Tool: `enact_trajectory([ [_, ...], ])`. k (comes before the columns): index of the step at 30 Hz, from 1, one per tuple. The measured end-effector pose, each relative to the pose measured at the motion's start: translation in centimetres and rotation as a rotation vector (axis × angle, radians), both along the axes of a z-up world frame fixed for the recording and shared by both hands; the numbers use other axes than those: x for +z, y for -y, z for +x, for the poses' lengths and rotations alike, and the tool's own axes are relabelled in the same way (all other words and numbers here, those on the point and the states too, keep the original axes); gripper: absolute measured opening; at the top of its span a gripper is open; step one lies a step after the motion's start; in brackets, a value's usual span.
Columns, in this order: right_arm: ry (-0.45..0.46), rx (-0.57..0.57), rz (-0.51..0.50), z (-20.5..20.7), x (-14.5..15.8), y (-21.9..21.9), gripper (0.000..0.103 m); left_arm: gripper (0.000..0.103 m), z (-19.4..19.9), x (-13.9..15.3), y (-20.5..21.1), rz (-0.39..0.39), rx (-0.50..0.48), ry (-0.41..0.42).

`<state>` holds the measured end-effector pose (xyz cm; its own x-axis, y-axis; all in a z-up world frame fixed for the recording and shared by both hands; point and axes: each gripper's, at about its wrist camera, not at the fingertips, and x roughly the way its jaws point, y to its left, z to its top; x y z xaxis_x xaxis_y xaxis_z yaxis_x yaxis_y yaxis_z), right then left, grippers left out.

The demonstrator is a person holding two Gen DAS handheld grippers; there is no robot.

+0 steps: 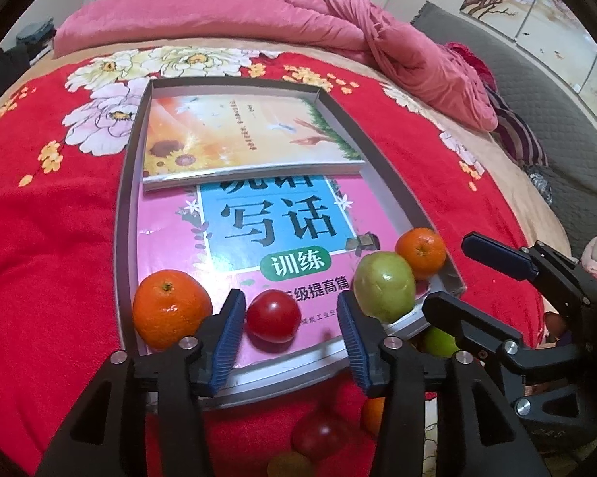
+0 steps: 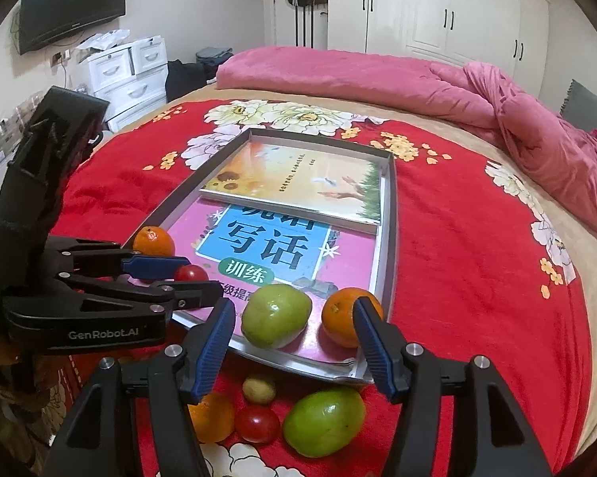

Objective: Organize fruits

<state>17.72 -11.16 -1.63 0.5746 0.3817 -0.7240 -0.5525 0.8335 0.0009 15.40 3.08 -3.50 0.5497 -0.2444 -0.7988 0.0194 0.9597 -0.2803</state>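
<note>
Blue-padded fingers (image 1: 227,342) of the left gripper (image 1: 292,338) are filling the bottom of the left wrist view, and they are standing released, with a red tomato (image 1: 273,316) sitting between them but clear of both pads. That tomato is resting on a pink workbook (image 1: 258,238) lying inside a shallow grey tray (image 1: 127,183) on the red floral bedspread (image 1: 52,218). Just left of the left finger, an orange (image 1: 171,308) is sitting in the tray's near corner. On the other side, a green fruit (image 1: 384,286) is lying on the tray's near edge area, touching a second orange (image 1: 421,252) tucked into the corner beyond it. A second book with sunflowers (image 1: 239,139) is lying across the far half of the tray.

Over in the right wrist view, the right gripper (image 2: 294,342) is hanging with its jaws apart too, gripping nothing; the green fruit in the tray is framed between its fingers and one pad is overlapping the corner orange, though contact cannot be told. Outside the tray, near that camera, more fruit is waiting on the bedspread: a big green fruit (image 2: 324,421), a small tomato (image 2: 257,423), an orange (image 2: 213,417) and a small yellowish fruit (image 2: 258,388). A pink quilt (image 2: 378,79) is bunched along the bed's far side.
</note>
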Motion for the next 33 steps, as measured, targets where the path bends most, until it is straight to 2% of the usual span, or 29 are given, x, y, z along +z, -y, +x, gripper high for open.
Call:
enact_trajectory([
  [2,-0.001,-0.007,0.006,0.0,0.1,0.1,0.065,0.057,-0.2,0.3,0.0,-0.002,0.0,0.006],
  [11,0.01,-0.032,0.029,-0.2,1.0,0.8,0.071,0.059,-1.3,1.6,0.2,0.009,-0.009,0.037],
  [13,0.013,-0.038,0.034,-0.2,1.1,1.0,0.074,0.072,-1.5,1.9,0.2,0.017,-0.004,0.046],
  [27,0.043,-0.079,0.064,-0.6,2.6,2.1,0.082,0.072,-3.7,4.7,-0.4,0.019,0.036,0.132],
  [29,0.045,-0.081,0.075,-0.7,2.8,2.3,0.083,0.074,-4.0,5.1,-0.6,0.014,0.047,0.141],
  [30,0.046,-0.081,0.08,-0.7,3.0,2.4,0.084,0.079,-4.1,5.2,-0.7,0.014,0.057,0.145],
  [33,0.053,-0.083,0.092,-0.8,3.2,2.6,0.085,0.079,-4.6,5.8,-1.1,0.004,0.084,0.153],
])
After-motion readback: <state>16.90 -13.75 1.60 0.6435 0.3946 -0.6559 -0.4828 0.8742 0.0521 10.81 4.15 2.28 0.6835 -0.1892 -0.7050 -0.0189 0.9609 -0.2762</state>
